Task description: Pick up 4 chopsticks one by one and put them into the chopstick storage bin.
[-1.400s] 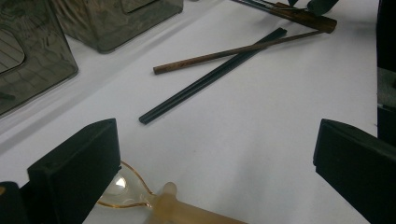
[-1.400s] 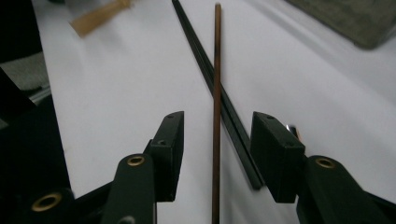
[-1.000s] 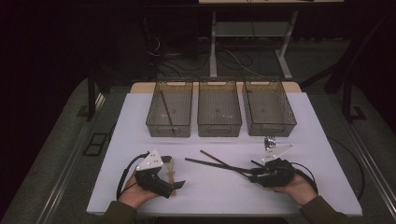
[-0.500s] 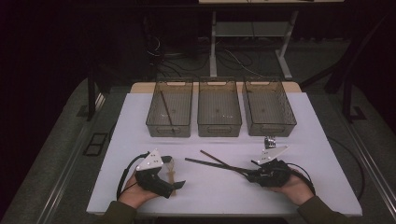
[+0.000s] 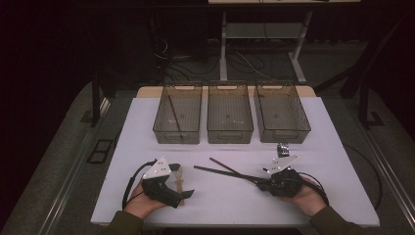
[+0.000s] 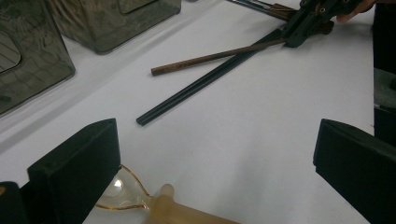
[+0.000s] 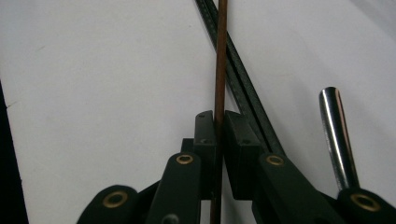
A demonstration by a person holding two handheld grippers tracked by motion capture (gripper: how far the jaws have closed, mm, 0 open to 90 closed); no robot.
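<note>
A brown chopstick (image 5: 230, 169) lies slanted on the white table (image 5: 323, 132), crossing a pair of black chopsticks (image 5: 220, 172). My right gripper (image 5: 262, 183) is at the chopsticks' near-right end. Its jaws have just been closing, and the pads press on the brown chopstick (image 7: 219, 70) between them. The black pair (image 7: 243, 98) runs just beside the right gripper (image 7: 218, 126). At the near left my left gripper (image 5: 182, 183) rests open, jaws wide in the left gripper view (image 6: 215, 144). An amber translucent utensil (image 6: 163, 210) lies between them, untouched.
Three clear grey bins (image 5: 230, 115) stand in a row at the back; the left bin (image 5: 177, 115) holds a dark stick. A shiny metal handle (image 7: 334, 130) lies right of my right gripper, and a metal piece (image 5: 282, 149) lies just behind that gripper.
The right gripper's jaws have drawn together on the brown chopstick's end, with the hand shifting only slightly. The left gripper has stayed where it was.
</note>
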